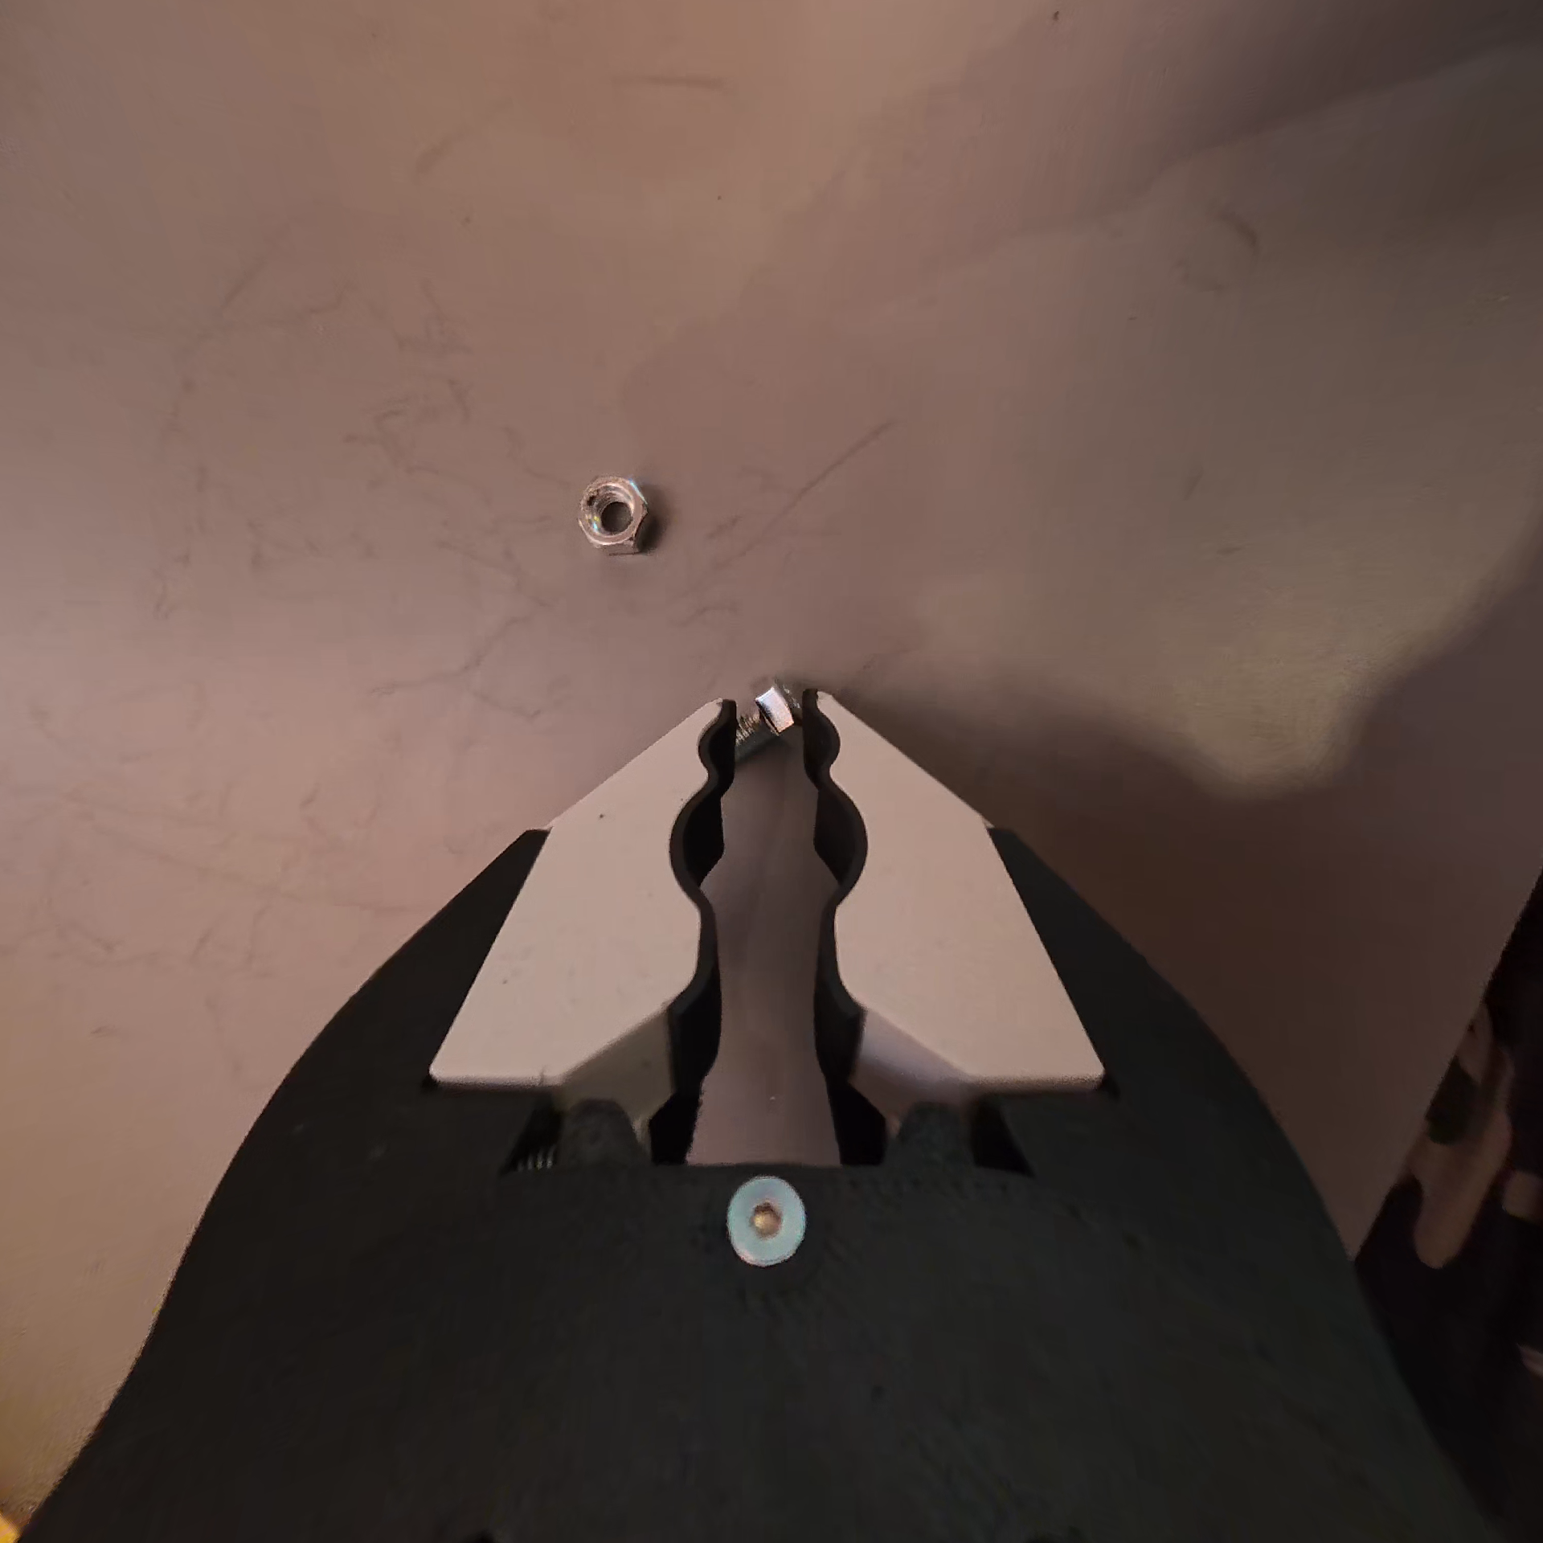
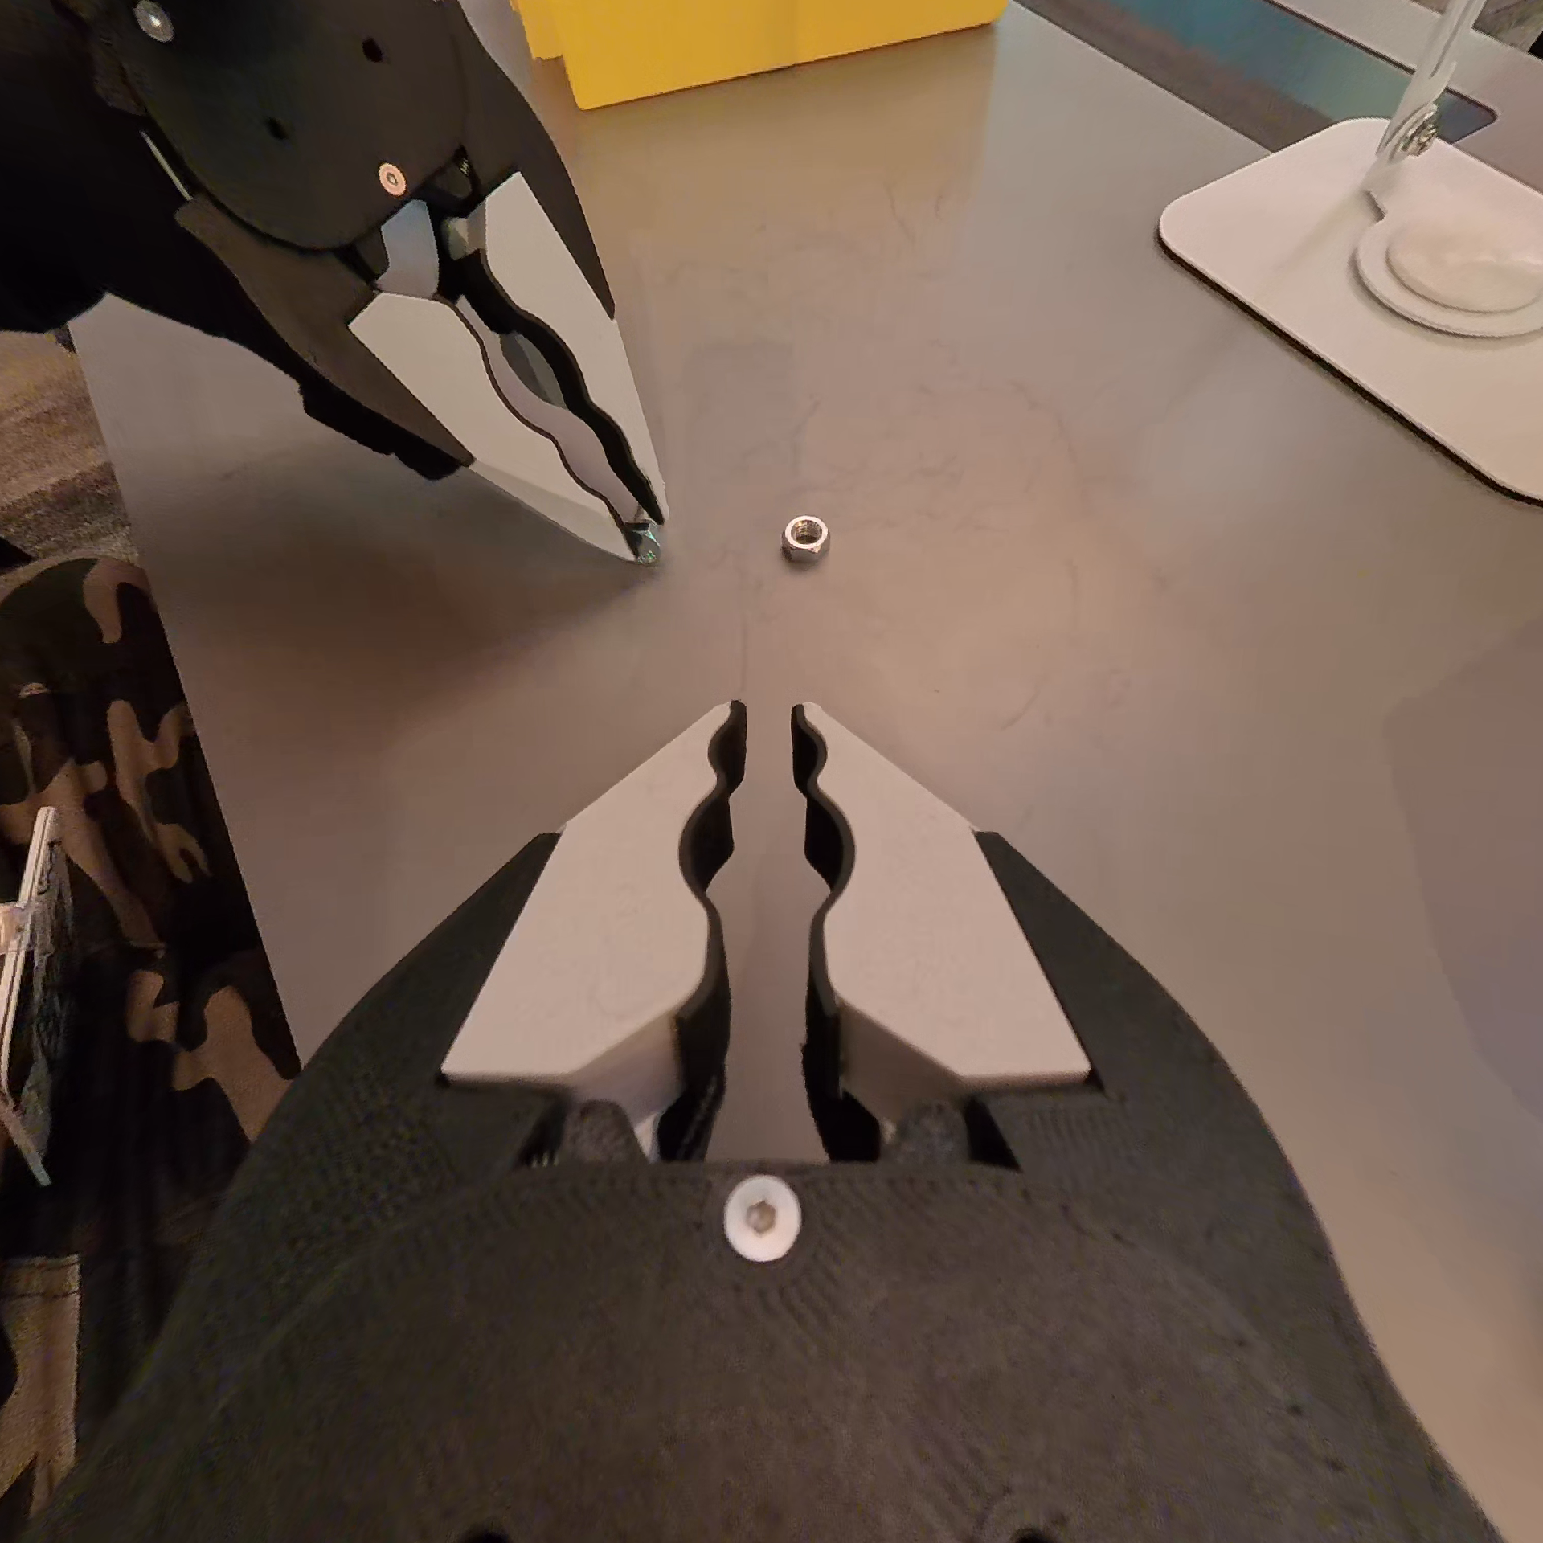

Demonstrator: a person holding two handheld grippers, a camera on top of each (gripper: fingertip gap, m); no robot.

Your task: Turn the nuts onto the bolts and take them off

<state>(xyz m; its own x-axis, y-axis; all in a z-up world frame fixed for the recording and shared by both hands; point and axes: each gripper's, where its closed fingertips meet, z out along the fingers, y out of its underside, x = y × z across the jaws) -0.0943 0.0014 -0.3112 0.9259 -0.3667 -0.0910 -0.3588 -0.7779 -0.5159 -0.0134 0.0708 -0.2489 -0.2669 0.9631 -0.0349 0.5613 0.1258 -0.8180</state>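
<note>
A silver hex nut (image 1: pixel 611 516) lies flat on the grey table, also in the right wrist view (image 2: pixel 805 539). My left gripper (image 1: pixel 768 714) is shut on a small silver bolt (image 1: pixel 772 716) at its fingertips, hex head forward, tips at the table surface. The nut lies a short way ahead and left of it. In the right wrist view the left gripper (image 2: pixel 645 534) points down at the table, the bolt (image 2: pixel 645 547) in its tips, just left of the nut. My right gripper (image 2: pixel 766 714) is open by a narrow gap and empty, above the table, short of the nut.
A yellow box (image 2: pixel 751 42) stands at the far edge. A white stand base (image 2: pixel 1302 250) sits at the far right. A person's camouflage clothing (image 2: pixel 108 793) is beyond the table's left edge. The table edge (image 1: pixel 1436 1085) runs at lower right in the left wrist view. Spacing between my two grippers at the tips: around 12 cm. To the silver hex nut (image 1: pixel 611 516): left tips about 5 cm, right tips about 12 cm. The right camera catches it too, in the right wrist view (image 2: pixel 806 532).
</note>
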